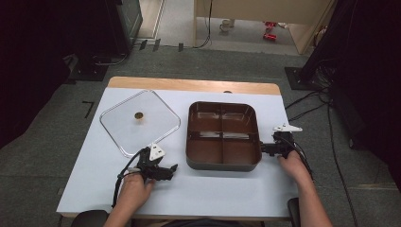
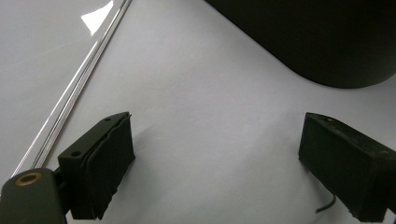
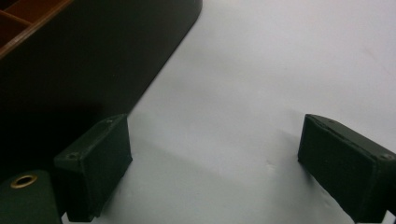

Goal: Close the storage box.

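- On the white tabletop [image 1: 213,189], with a strip of bare wood along its far edge, stand one brown tray and one clear lid; around the table lies grey carpet, with dark curtains at both sides and cables trailing over the floor at the right.
- The tray [image 1: 223,136] is dark outside and brown inside, split into four compartments; nothing lies in any of them.
- The clear square lid [image 1: 140,122] lies flat to the tray's left, turned cornerwise, with one small brass-coloured knob [image 1: 139,115] at its middle.
- Left gripper [image 1: 166,169] sits low over the table between the lid's near corner and the tray's near left corner; its jaws stand wide apart with bare tabletop between them, the lid's edge [image 2: 74,88] just beside the left pad.
- Right gripper [image 1: 263,148] rests at the tray's right wall, jaws spread wide, holding nothing; the tray wall [image 3: 93,70] runs just beside one pad.
- Two hands, two grippers.
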`<action>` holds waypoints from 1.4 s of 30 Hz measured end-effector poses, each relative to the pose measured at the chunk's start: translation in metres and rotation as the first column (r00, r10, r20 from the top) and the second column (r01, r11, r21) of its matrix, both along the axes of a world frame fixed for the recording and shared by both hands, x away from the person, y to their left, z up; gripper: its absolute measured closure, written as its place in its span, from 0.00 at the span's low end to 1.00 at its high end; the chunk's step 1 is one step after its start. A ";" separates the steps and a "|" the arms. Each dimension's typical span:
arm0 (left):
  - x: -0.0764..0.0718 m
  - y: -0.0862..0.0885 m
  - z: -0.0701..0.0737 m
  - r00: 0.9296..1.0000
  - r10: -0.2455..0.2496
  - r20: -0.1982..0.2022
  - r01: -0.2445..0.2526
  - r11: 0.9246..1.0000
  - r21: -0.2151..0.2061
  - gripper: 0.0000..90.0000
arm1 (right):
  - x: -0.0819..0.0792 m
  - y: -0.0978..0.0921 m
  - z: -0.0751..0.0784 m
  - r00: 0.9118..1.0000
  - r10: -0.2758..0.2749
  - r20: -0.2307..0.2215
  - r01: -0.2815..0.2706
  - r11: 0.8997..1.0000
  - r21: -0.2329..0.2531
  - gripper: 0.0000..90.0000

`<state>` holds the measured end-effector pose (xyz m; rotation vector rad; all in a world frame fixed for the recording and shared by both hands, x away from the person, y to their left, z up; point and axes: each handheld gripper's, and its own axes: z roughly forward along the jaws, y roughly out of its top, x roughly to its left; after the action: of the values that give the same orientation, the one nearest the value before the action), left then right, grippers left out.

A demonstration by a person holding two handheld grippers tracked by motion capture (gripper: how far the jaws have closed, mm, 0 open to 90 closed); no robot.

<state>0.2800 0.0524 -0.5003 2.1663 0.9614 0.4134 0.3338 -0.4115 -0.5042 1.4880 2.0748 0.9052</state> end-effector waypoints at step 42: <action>0.010 -0.013 0.019 0.999 -0.027 -0.029 0.028 0.999 0.030 0.17 | 0.000 0.000 0.000 1.000 0.000 0.000 0.000 1.000 0.001 0.10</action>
<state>0.2904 0.0399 -0.4810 2.2156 0.9454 0.3868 0.3338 -0.4115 -0.5042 1.4882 2.0749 0.9059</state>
